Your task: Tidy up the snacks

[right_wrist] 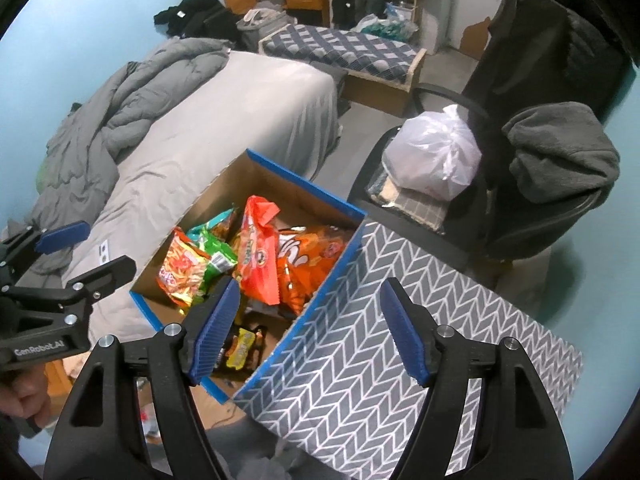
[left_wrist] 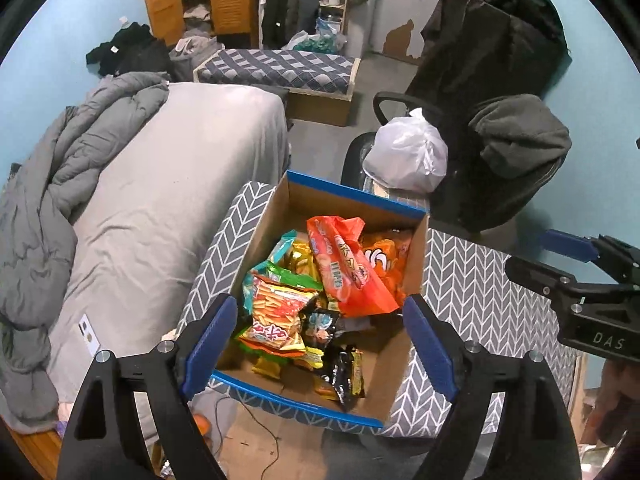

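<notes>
While both tools hover: nothing gripped, snacks all in the box.
Left hand-held gripper (left_wrist: 320,340): blue pads spread wide, empty, above the near end of the cardboard box (left_wrist: 272,216); also seen at the left edge of the right wrist view.
Right hand-held gripper (right_wrist: 312,332): wide apart, empty, one finger over the box corner, the other over the table's patterned cloth; seen from the side at the right edge of the left wrist view.
Box: open top, blue-taped rim, sits on the table (left_wrist: 480,280) with grey herringbone cover, next to the bed.
Snacks: big red-orange bag (left_wrist: 348,272) on top toward the middle, orange bag (left_wrist: 388,260) beside it on the right, red-yellow sticks bag (left_wrist: 280,316) at left, green packet (left_wrist: 288,276) behind that, black packet (left_wrist: 348,372) and small yellow packets near the front.
Bed (left_wrist: 160,200): grey sheet, rumpled grey duvet (left_wrist: 60,184), left of the box.
Chair (left_wrist: 500,140): black, behind the table, carries a white plastic bag (left_wrist: 408,156) and dark clothes.
</notes>
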Motion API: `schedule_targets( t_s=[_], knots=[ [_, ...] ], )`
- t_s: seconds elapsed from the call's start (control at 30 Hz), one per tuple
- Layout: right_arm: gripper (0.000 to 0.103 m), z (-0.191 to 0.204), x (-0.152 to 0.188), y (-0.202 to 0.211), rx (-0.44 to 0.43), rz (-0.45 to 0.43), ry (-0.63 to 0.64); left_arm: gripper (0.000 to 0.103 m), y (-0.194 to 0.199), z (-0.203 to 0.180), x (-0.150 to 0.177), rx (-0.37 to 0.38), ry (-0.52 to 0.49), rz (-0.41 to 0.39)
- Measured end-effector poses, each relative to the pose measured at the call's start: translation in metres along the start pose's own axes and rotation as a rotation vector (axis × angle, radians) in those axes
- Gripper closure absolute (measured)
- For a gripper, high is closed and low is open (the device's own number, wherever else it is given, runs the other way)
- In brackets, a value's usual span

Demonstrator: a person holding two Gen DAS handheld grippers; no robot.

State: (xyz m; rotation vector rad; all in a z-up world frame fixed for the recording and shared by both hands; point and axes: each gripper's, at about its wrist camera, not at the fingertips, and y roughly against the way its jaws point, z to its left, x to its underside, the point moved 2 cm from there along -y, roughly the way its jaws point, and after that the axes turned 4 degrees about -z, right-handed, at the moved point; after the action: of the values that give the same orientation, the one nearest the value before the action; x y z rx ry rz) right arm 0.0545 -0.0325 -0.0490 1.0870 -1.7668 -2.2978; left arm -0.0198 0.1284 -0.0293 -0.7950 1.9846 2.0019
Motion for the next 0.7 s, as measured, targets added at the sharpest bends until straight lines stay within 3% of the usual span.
schedule_targets(
  t_s=[0.7],
  knots=[
    [0.03, -0.01, 0.011, 0.017, -0.006, -0.024, -0.023, 0.017, 0.013, -0.013, 0.005, -0.011, -0.003, 0.002]
  ],
)
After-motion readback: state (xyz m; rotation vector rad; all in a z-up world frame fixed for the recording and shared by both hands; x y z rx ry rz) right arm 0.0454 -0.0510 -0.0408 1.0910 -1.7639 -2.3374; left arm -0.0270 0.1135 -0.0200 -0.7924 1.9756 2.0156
